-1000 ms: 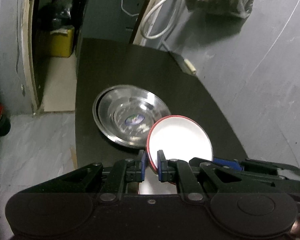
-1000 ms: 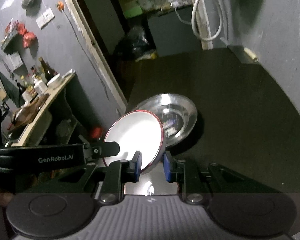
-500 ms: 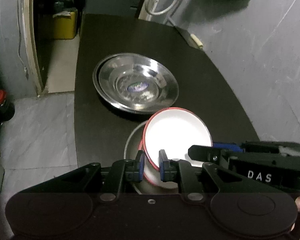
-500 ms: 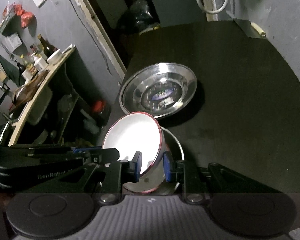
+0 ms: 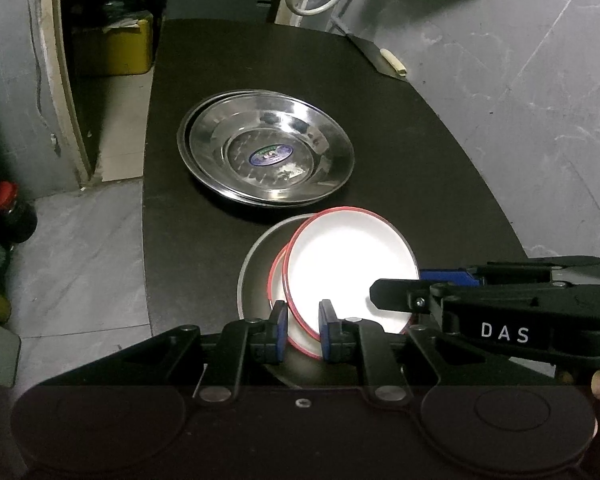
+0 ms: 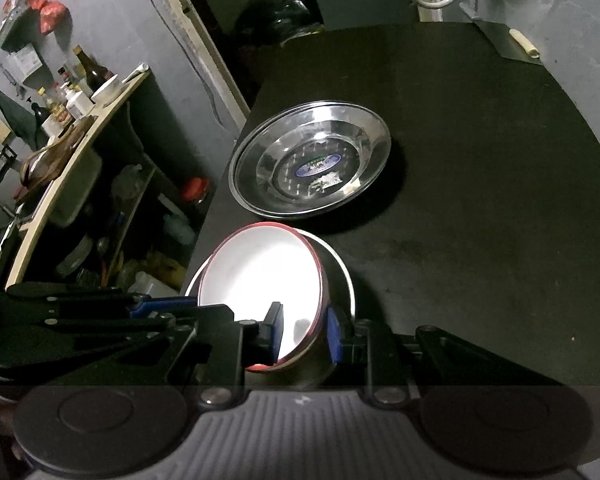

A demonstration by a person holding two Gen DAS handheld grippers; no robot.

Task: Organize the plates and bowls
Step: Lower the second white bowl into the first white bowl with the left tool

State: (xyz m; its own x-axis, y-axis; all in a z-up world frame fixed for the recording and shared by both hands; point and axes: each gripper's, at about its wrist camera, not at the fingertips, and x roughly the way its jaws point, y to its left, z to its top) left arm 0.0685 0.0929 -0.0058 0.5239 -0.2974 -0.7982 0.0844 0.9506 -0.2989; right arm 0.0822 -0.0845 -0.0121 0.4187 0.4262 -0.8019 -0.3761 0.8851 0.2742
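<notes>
Stacked round steel plates [image 5: 270, 156] lie mid-table beyond the red-rimmed white enamel plate [image 5: 348, 268], clamped by right gripper [image 6: 305, 336]; left gripper [image 5: 303, 330] straddles its rim, apart.

A black table [image 5: 400, 152] carries stacked steel plates [image 5: 268, 156] mid-table and a steel bowl [image 5: 256, 268] near its front edge.

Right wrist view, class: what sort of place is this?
Probably a home kitchen or pantry corner: a shelf of sauce bottles, stacked steel plates on a dark table, and bare grey walls.
</notes>
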